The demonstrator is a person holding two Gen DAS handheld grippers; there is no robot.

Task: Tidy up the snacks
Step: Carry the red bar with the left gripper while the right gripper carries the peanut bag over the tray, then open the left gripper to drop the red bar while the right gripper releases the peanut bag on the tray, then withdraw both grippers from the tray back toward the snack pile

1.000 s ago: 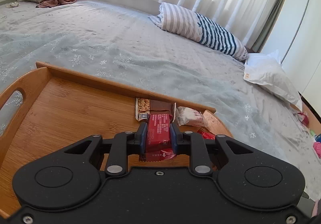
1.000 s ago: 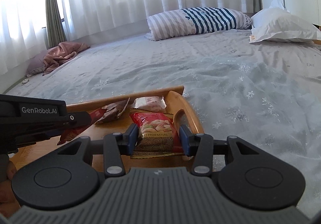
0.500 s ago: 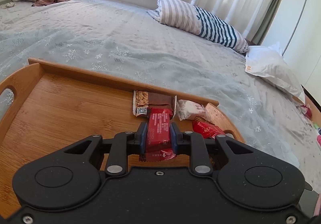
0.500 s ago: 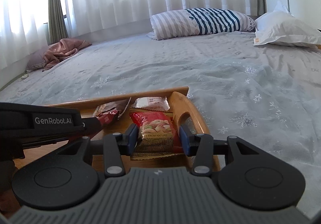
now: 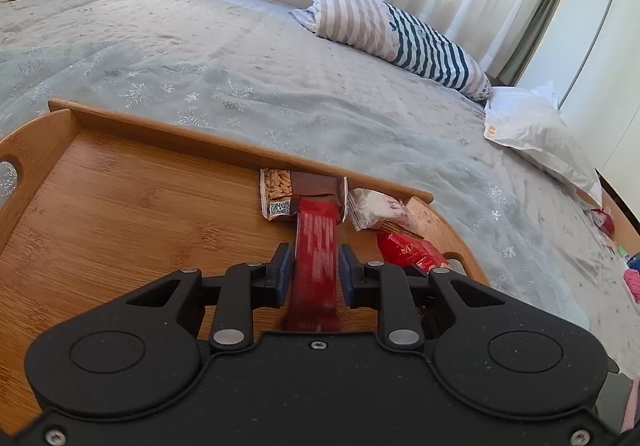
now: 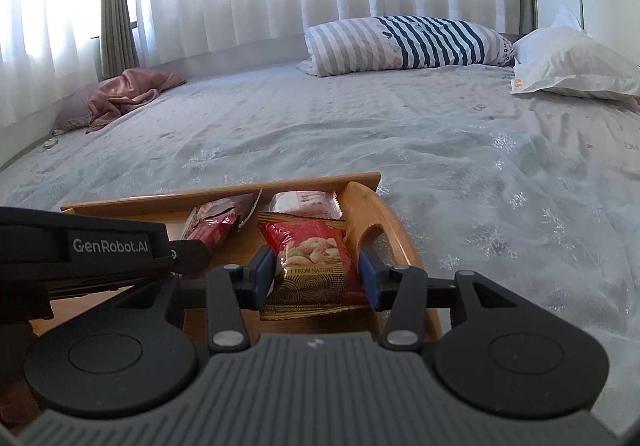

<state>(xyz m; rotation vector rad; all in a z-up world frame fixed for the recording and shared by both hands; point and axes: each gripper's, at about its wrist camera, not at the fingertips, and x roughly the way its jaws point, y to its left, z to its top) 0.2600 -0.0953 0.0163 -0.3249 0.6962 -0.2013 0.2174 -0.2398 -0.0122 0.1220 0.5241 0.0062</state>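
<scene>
A wooden tray (image 5: 120, 214) lies on the bed. My left gripper (image 5: 314, 272) has let go: its jaws stand slightly apart on either side of a red snack bar (image 5: 316, 246), which lies flat on the tray with its far end against a brown almond packet (image 5: 300, 190). A white wrapped snack (image 5: 376, 206) and a red nut packet (image 5: 412, 250) lie to the right. My right gripper (image 6: 316, 274) is shut on the red nut packet (image 6: 312, 258) over the tray's right end (image 6: 384, 222). The left gripper's body (image 6: 104, 246) shows at the left.
The tray sits on a grey bedspread (image 6: 440, 150). A striped pillow (image 6: 400, 42) and a white pillow (image 6: 572, 66) lie at the far side. A pink blanket (image 6: 128, 94) lies far left. The tray's right handle (image 6: 372, 234) is beside my right gripper.
My left gripper has lowered and opened slightly, and the red bar now lies flat on the tray between its jaws. My right gripper has barely moved with its nut packet.
</scene>
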